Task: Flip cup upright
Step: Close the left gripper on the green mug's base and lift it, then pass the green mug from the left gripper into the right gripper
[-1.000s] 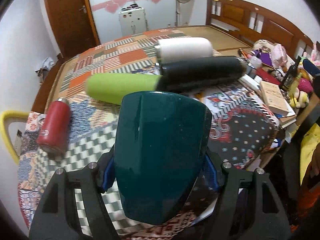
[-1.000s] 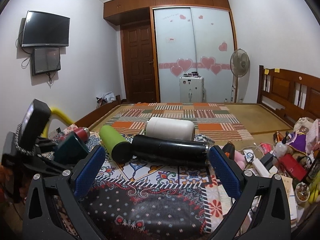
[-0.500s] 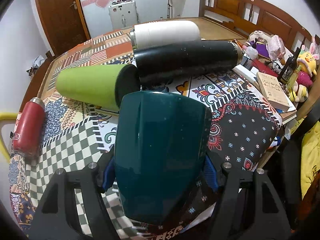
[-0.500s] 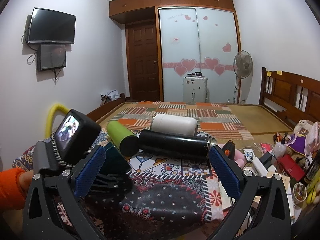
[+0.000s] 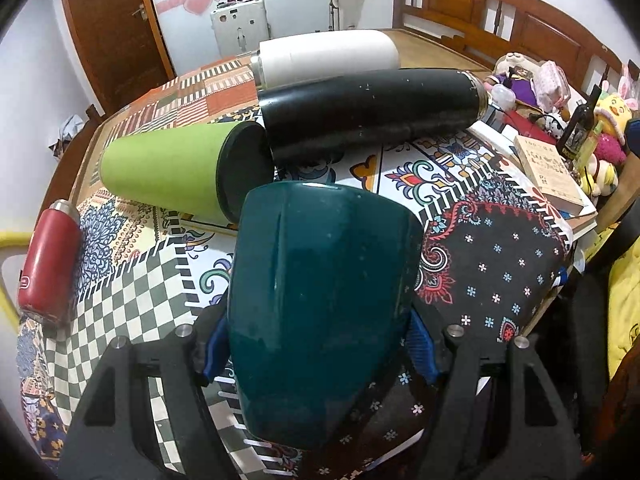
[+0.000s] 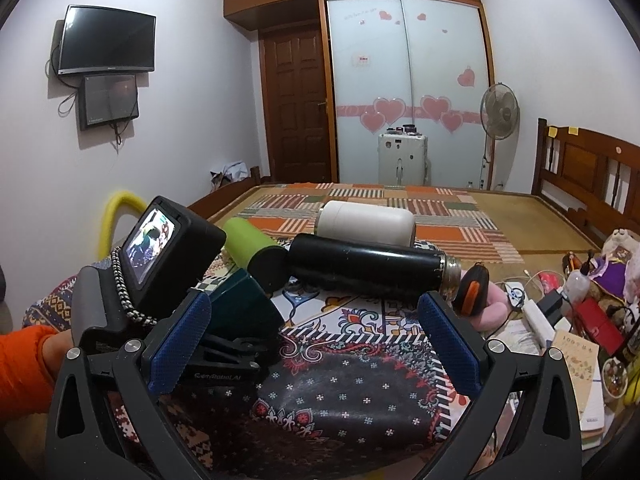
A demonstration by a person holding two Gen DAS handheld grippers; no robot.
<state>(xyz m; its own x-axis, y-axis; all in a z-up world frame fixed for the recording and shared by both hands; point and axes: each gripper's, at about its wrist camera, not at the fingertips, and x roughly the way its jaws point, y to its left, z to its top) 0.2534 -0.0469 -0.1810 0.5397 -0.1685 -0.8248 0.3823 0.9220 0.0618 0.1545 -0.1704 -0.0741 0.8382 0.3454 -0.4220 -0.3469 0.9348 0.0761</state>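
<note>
My left gripper (image 5: 316, 344) is shut on a dark teal cup (image 5: 320, 312), held above the patterned tablecloth (image 5: 500, 264) with its base end pointing away from the camera. In the right wrist view the same cup (image 6: 240, 300) shows at the left, held by the left gripper's black body, partly hidden behind my blue left pad. My right gripper (image 6: 314, 344) is open and empty, over the dark floral patch of the cloth.
A green flask (image 5: 180, 172), a black flask (image 5: 372, 112) and a white flask (image 5: 328, 58) lie on their sides ahead. A red bottle (image 5: 50, 256) lies at the left. Books, bottles and toys (image 5: 560, 148) crowd the right edge.
The left gripper has carried the teal cup forward and rightward toward the flasks, which now look nearer. In the right view the left gripper has come further in. The right gripper stays open.
</note>
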